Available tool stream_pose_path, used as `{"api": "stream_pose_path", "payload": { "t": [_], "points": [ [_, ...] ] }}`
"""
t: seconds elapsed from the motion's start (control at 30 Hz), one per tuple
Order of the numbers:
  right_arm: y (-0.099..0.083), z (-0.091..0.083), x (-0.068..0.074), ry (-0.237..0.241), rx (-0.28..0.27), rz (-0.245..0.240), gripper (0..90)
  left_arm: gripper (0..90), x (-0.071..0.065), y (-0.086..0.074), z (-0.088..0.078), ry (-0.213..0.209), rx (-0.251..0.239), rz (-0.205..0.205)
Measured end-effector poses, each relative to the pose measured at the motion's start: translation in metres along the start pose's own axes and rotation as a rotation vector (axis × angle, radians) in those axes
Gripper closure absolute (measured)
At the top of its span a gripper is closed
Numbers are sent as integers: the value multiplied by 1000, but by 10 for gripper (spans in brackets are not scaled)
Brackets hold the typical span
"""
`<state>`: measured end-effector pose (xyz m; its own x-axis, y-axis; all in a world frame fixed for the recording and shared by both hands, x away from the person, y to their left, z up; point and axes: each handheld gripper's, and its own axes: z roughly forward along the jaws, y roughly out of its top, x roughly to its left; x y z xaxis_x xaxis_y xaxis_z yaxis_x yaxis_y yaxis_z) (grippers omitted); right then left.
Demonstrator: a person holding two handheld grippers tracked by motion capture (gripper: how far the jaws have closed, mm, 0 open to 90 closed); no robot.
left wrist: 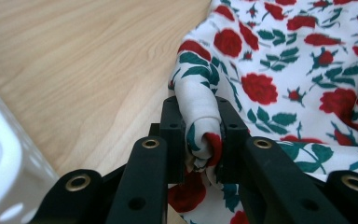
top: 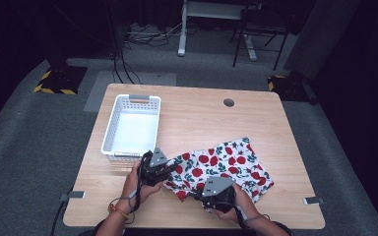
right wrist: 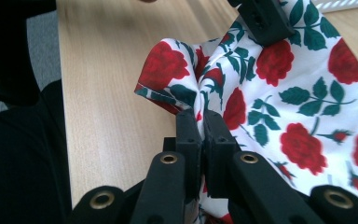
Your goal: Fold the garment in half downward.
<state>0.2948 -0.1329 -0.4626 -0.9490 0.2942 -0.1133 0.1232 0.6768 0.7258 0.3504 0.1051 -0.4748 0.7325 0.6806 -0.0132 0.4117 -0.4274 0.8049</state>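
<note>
A white slatted basket (top: 131,127) sat on the wooden table (top: 197,118), toward its far left part. Past the basket, near the table's far edge, a round hole (top: 229,103) showed in the wood. Beyond the table lay grey carpet (top: 24,132).

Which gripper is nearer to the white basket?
Left. The left gripper holds the cloth beside the white basket; the right gripper grips the cloth's near edge, farther away.

A light wooden table (top: 197,118) carries a white basket (top: 131,127) and a rose-print cloth (top: 226,164).
</note>
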Motion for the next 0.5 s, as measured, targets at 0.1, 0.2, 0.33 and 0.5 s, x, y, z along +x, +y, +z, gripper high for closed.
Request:
{"api": "stream_pose_path", "payload": {
  "t": [0.1,0.2,0.33,0.5],
  "points": [
    [-1,-7,-5,-16,-20,19,868,769,-3,12,2,8,-18,11],
    [-1,-16,-10,-32,-40,39,868,769,-5,25,4,18,-32,27],
    [-2,-37,-22,-73,-97,93,868,769,-11,59,10,33,-62,56],
    [-8,-64,-35,-96,-156,162,867,768,-22,92,23,25,-57,108]
  ]
}}
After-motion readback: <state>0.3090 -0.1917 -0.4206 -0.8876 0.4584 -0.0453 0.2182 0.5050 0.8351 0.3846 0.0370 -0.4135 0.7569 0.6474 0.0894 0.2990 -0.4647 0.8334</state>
